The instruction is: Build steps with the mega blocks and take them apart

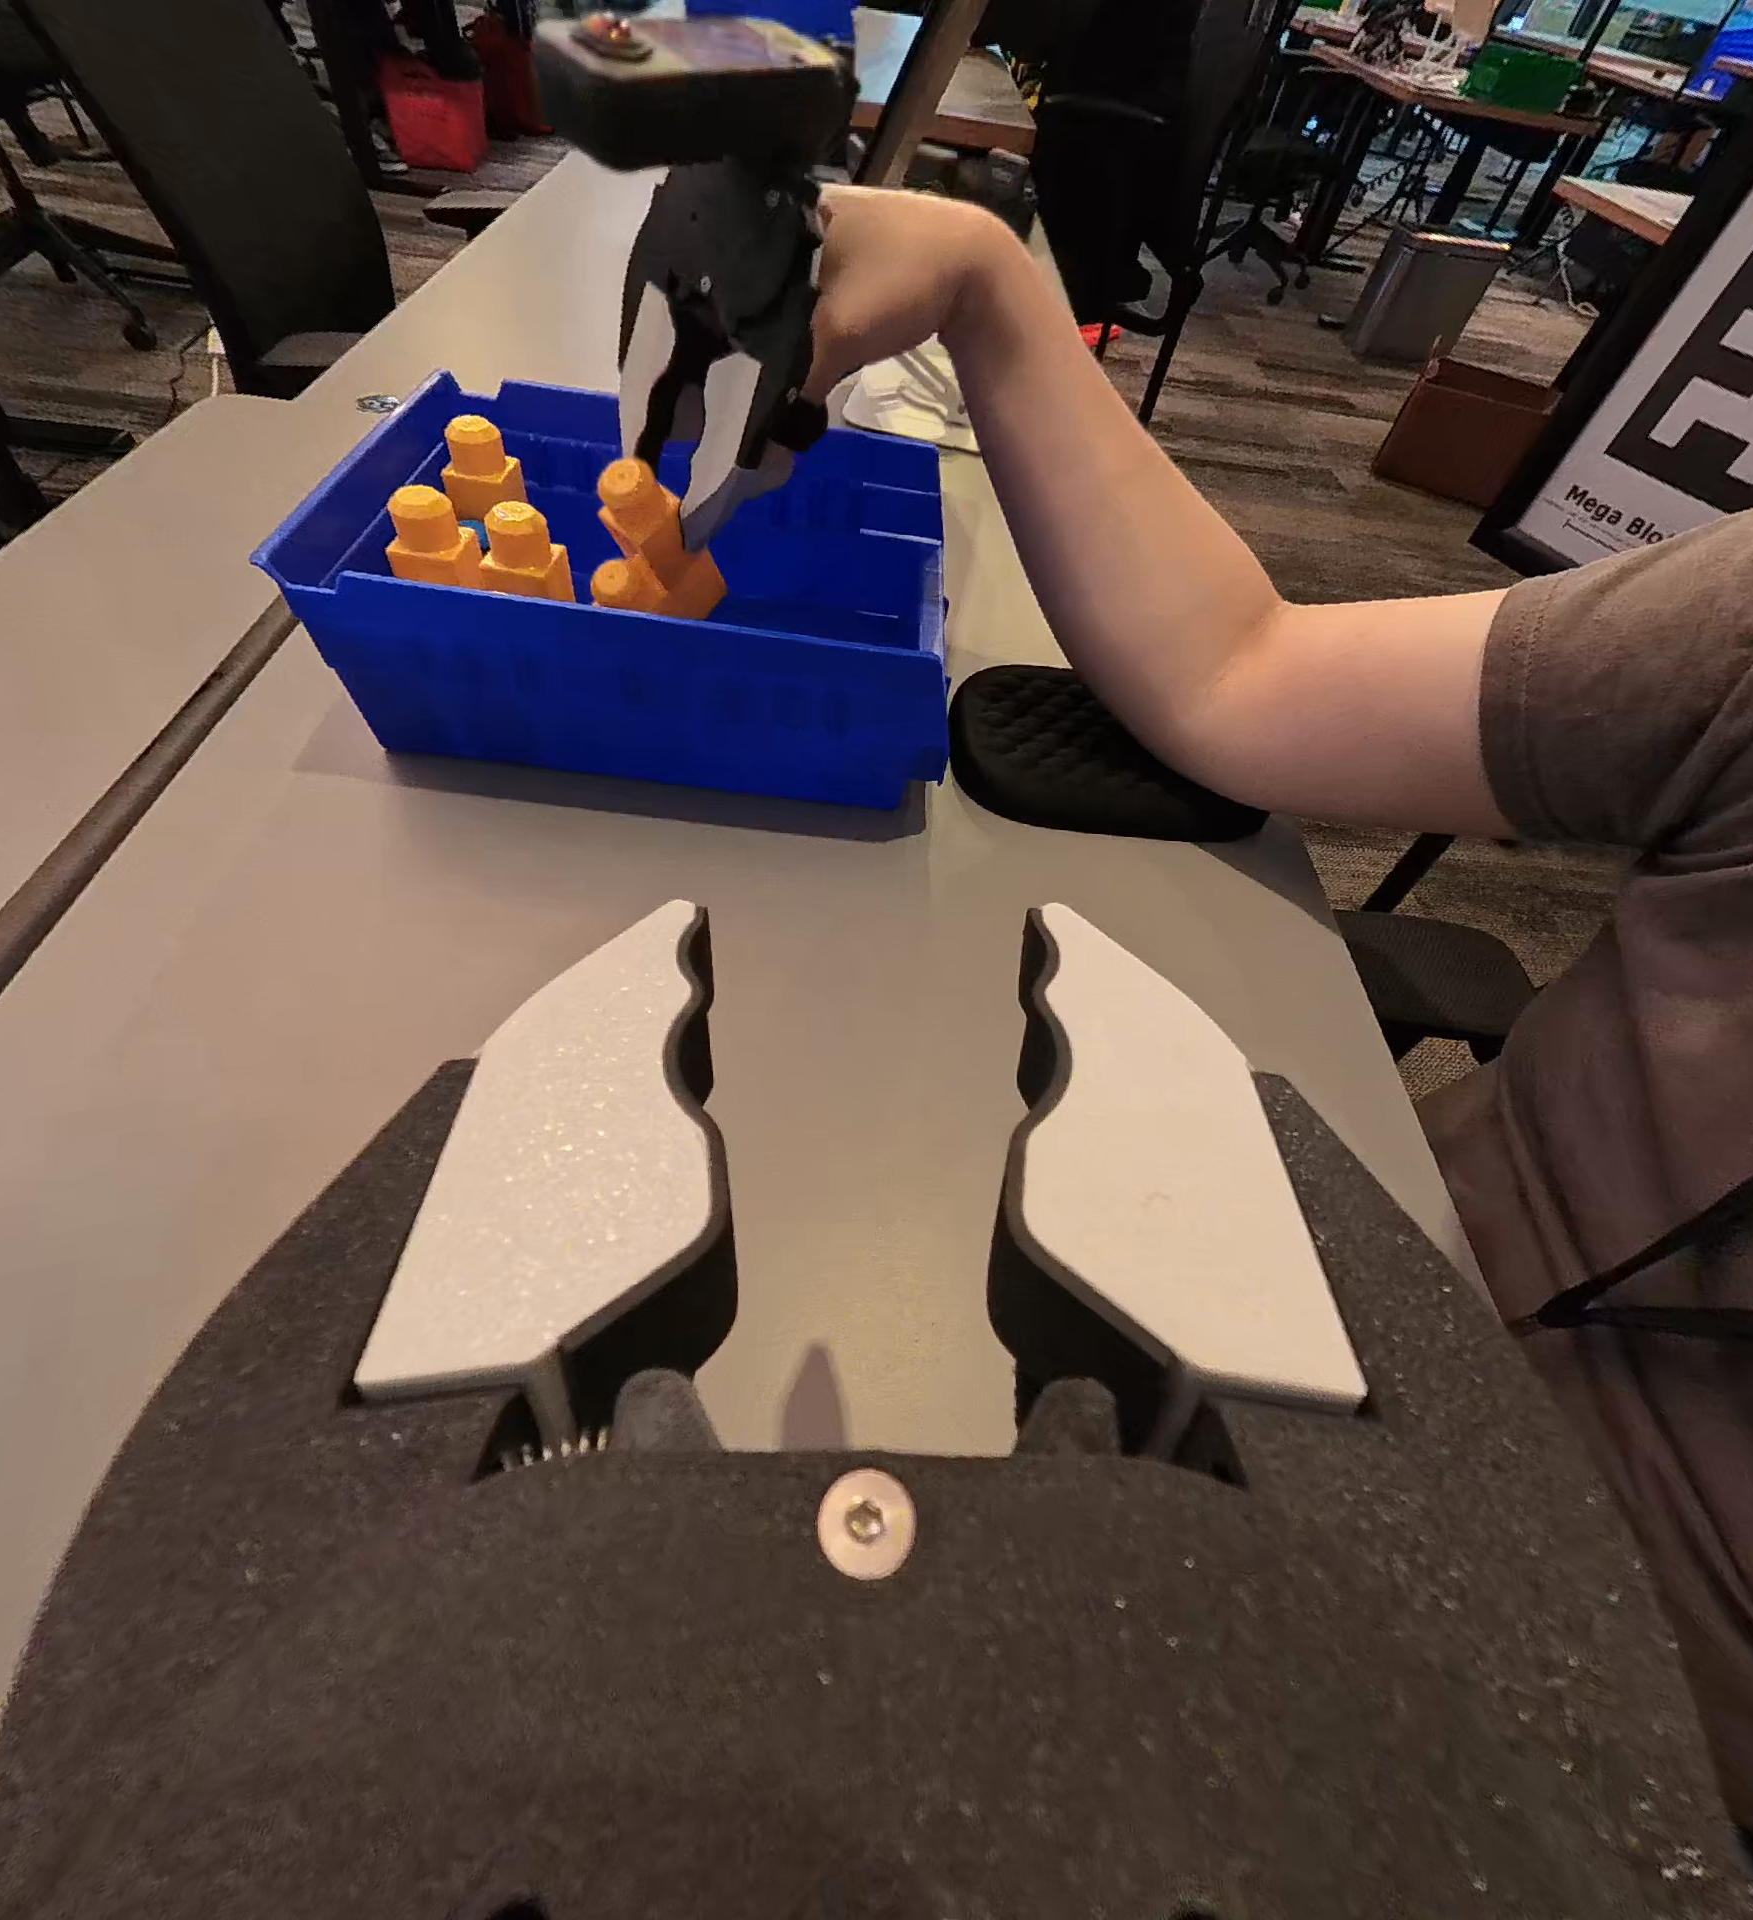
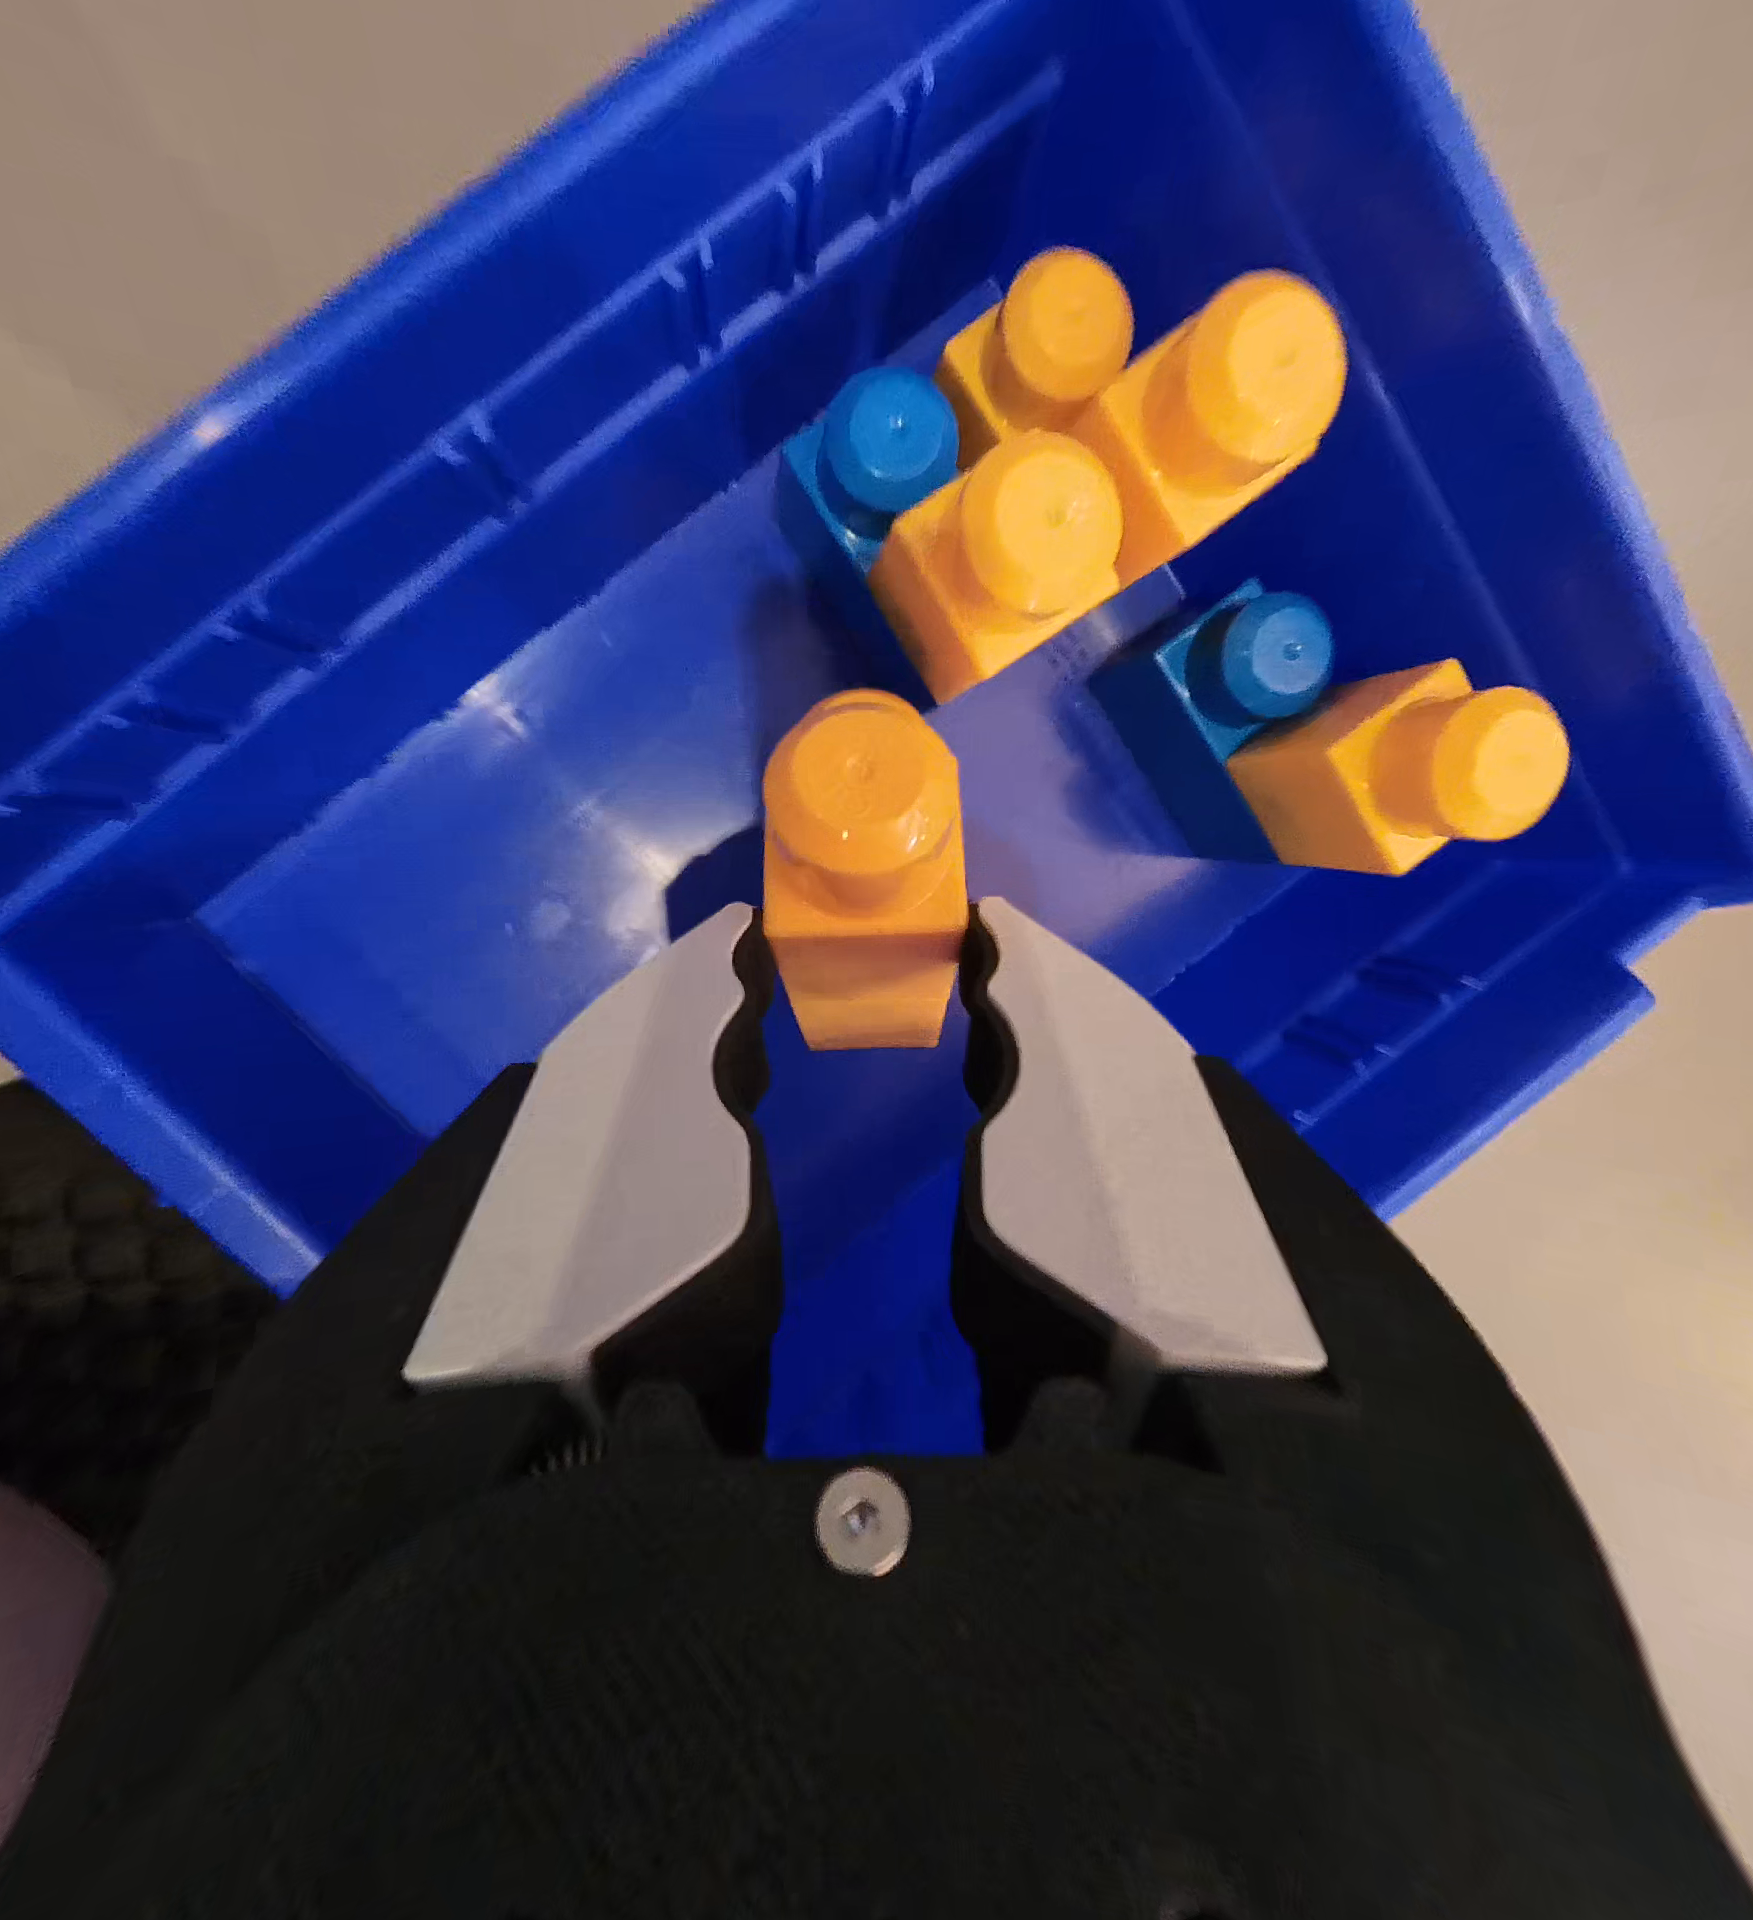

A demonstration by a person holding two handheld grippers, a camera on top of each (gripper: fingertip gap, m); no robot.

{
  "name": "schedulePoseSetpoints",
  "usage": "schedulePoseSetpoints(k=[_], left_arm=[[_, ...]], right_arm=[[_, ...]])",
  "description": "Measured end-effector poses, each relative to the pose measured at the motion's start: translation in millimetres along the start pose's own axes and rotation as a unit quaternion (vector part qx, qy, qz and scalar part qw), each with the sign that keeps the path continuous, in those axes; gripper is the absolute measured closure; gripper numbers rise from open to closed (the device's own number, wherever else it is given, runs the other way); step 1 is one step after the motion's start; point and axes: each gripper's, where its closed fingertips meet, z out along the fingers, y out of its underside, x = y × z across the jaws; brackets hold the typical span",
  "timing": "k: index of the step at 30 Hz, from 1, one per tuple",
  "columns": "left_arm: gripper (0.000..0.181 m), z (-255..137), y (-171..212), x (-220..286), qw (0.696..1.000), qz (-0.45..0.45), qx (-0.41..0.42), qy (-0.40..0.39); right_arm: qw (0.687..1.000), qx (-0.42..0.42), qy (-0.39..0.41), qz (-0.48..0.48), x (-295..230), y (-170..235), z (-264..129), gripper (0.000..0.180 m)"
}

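Right hand-held gripper (image 2: 864, 940) clenched on single-stud orange plastic block (image 2: 859, 873) over blue plastic bin (image 2: 352, 582); left hand-held gripper (image 1: 864, 935) released, idle. We lift straight, keeping squeeze.

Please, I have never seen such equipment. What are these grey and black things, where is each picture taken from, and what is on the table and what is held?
There is no robot here. A person holds one hand tool in each hand; each tool has two grey fingers and a camera looking along them.

The left wrist view comes from the left gripper, which is open and empty above the grey table. It also shows, farther off, the person's arm reaching into a blue bin beside a black pad.

The right wrist view looks down into that bin. The right gripper is shut on an orange block. More orange blocks and blue blocks lie in the bin.
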Motion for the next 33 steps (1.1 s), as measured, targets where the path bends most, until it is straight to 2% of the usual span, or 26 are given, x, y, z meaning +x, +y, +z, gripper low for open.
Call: schedulePoseSetpoints(k=[5,9,17,33], left_arm=[[0.124,1,0,4,1.0,0.005,-0.004,0.004],[0.125,1,0,7,1.0,0.007,-0.004,0.009],[0.126,-5,-5,8,1.0,0.006,0.005,0.009],[0.131,-6,-6,12,0.999,-0.012,0.011,0.032]], right_arm=[[1.0,-0.016,0.005,0.021,6,7,5,0.143],[0.997,-0.057,0.042,0.04,20,23,6,0.142],[0.993,-0.082,0.08,0.036,33,31,8,0.135],[0.975,-0.063,0.19,-0.097,60,10,6,0.14]])
